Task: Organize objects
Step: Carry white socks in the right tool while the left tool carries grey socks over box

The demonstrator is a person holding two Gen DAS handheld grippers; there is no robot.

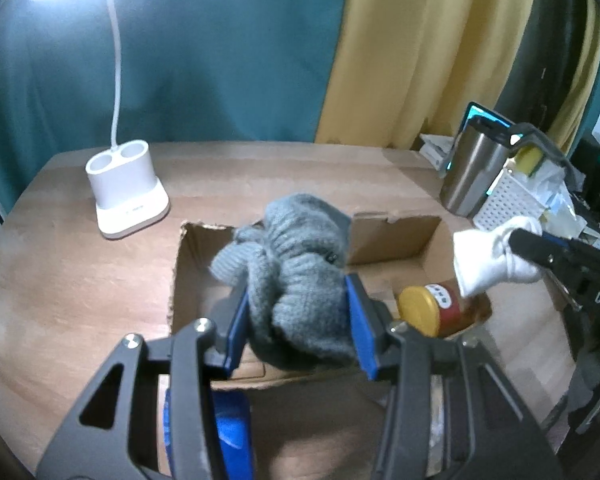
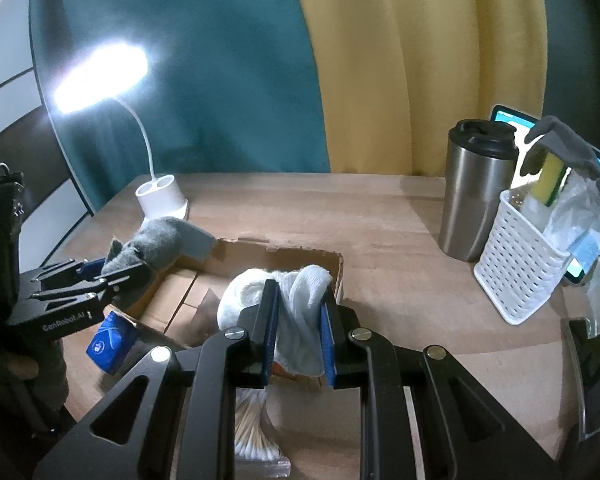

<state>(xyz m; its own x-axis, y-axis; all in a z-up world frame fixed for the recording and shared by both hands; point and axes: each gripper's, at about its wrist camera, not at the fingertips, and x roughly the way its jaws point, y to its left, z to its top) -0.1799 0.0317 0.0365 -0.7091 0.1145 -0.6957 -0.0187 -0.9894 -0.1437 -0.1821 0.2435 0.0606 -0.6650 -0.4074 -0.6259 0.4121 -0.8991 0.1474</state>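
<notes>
Left gripper (image 1: 296, 316): black angular frame with triangular cut-outs, silver round screws at the pivots, blue flat pads on the fingers (image 1: 360, 320). Right gripper (image 2: 298, 320): same build, seen lower centre. White "GenRobot.AI" lettering is seen on the left unit at mid-left of the right wrist view; "DAS" at right edge of the left wrist view.

"GenRobot.AI" on left claw (image 2: 112, 276)

bare table (image 1: 80, 280) lies left of the cardboard box (image 1: 188, 264); tumbler (image 2: 476, 192) and white basket (image 2: 516, 264) crowd its right.
</notes>
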